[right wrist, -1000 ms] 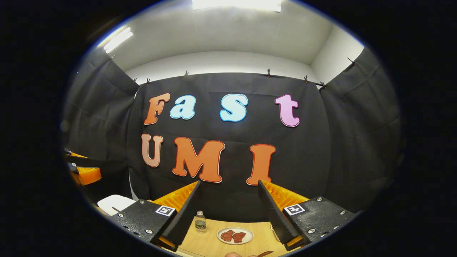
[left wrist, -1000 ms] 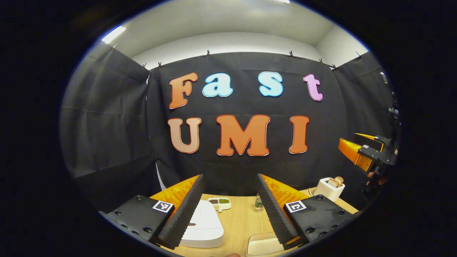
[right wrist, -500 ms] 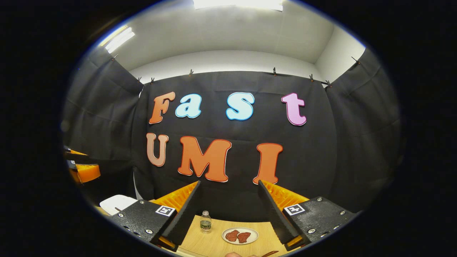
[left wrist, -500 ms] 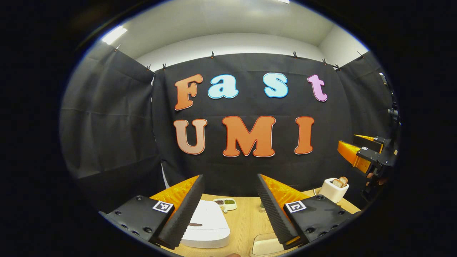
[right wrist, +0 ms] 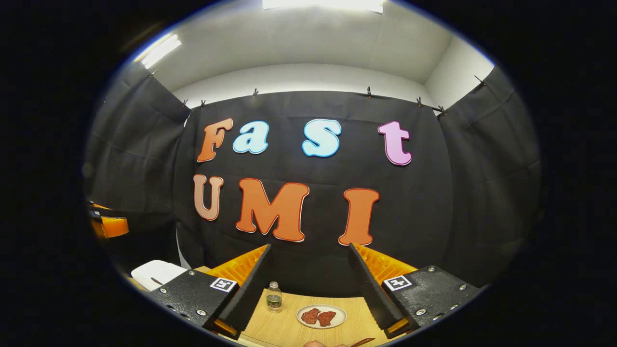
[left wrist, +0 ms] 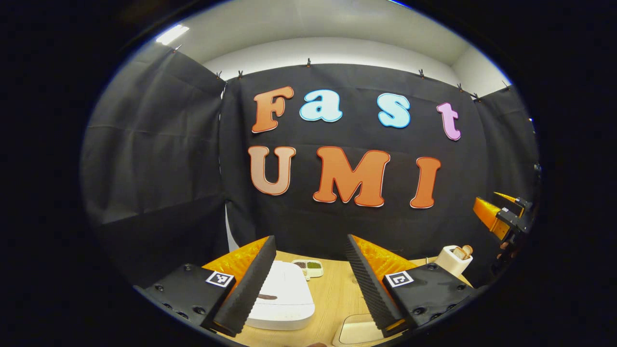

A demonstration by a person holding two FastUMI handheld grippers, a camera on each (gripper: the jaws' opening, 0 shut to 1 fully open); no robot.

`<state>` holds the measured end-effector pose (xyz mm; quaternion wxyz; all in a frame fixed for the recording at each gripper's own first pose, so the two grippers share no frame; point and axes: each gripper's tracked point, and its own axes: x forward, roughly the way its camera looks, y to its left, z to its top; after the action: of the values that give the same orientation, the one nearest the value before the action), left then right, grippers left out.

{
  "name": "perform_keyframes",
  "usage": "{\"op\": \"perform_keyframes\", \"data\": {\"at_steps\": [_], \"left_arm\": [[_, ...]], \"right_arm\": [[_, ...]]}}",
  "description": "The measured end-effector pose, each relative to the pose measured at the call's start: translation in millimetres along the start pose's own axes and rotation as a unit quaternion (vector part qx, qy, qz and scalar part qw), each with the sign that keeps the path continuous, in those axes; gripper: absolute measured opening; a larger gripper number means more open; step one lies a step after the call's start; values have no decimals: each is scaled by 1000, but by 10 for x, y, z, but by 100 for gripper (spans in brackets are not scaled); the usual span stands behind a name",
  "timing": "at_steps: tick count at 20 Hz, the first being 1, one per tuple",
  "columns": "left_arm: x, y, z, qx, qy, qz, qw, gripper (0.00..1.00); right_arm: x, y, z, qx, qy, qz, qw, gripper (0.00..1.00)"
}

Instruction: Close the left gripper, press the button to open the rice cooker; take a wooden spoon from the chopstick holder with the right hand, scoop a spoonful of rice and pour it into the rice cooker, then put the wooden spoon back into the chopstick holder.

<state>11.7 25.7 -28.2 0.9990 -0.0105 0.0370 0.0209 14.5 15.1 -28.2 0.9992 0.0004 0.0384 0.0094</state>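
Rice cooker (left wrist: 282, 296), a white, smooth, rounded box with its lid down, sits on the pale wooden table (left wrist: 332, 294) low in the left gripper view, partly behind that gripper's left finger. A dark, narrow mark shows on its lid. In the right gripper view the same white body (right wrist: 156, 273) appears at the far left, low.

The left gripper (left wrist: 308, 284) is held level above the table's near edge, aimed at the cloth wall, its 2 ribbed fingers (left wrist: 250, 289) spread wide with nothing between them. The right gripper (right wrist: 308, 284) is posed the same way, level and facing the wall, jaws wide apart and empty. It also shows at the right edge of the left gripper view (left wrist: 501, 217), raised above the table.

Behind the cooker lies a small white divided dish (left wrist: 308, 267) with dark and green fillings. A white, rounded holder (left wrist: 454, 260) stands at the right with light brown rounded tops poking out; whether these are spoons I cannot tell. A pale tray (left wrist: 354, 332) lies at the bottom edge.

In the right gripper view a small clear bottle (right wrist: 274, 296) stands upright beside a round white plate (right wrist: 321, 315) carrying 2 reddish pieces. A thin brown tip (right wrist: 360, 342) shows at the bottom edge.
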Motion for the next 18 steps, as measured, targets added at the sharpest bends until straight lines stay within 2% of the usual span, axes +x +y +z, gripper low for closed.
{"op": "perform_keyframes", "data": {"at_steps": [6, 13, 18], "left_arm": [[98, 282, -178, -1, 39, 30, 999, 99], [268, 618, -528, -37, 115, 59, 991, 98], [363, 759, -1101, -96, 207, 74, 971, 98]], "right_arm": [[86, 44, -115, 2, 14, 0, 1000, 98], [79, -46, -271, -10, 28, -15, 999, 95], [54, -159, -420, -7, 49, -34, 998, 95]]}}
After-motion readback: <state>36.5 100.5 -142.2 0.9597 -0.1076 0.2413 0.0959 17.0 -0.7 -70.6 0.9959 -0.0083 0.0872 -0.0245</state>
